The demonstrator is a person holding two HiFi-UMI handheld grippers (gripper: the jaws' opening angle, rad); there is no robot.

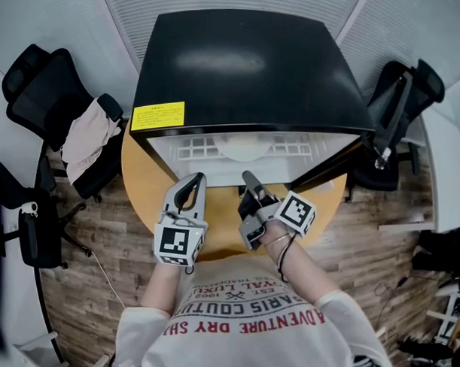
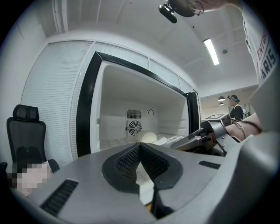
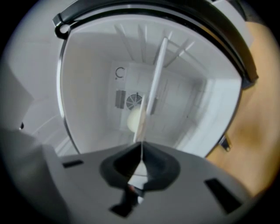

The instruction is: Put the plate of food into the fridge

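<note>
A black mini fridge point(image 1: 245, 65) stands open on a round wooden table point(image 1: 143, 178). On its white shelf point(image 1: 289, 145) lies a pale plate of food point(image 1: 244, 147); the food is a round cream lump point(image 2: 150, 137) in front of the rear fan. Both grippers hover just outside the opening. My left gripper point(image 1: 194, 180) is shut with nothing between its pads. My right gripper point(image 1: 249, 178) is shut and empty too, and rolled on its side, so the shelf point(image 3: 155, 74) shows as a steep white bar beside the food point(image 3: 134, 120).
The fridge door point(image 1: 342, 164) hangs open to the right. A yellow label point(image 1: 157, 115) marks the fridge's front left corner. An office chair with a cloth point(image 1: 85, 135) stands left, another chair point(image 1: 400, 98) right. A person point(image 2: 235, 107) stands far off.
</note>
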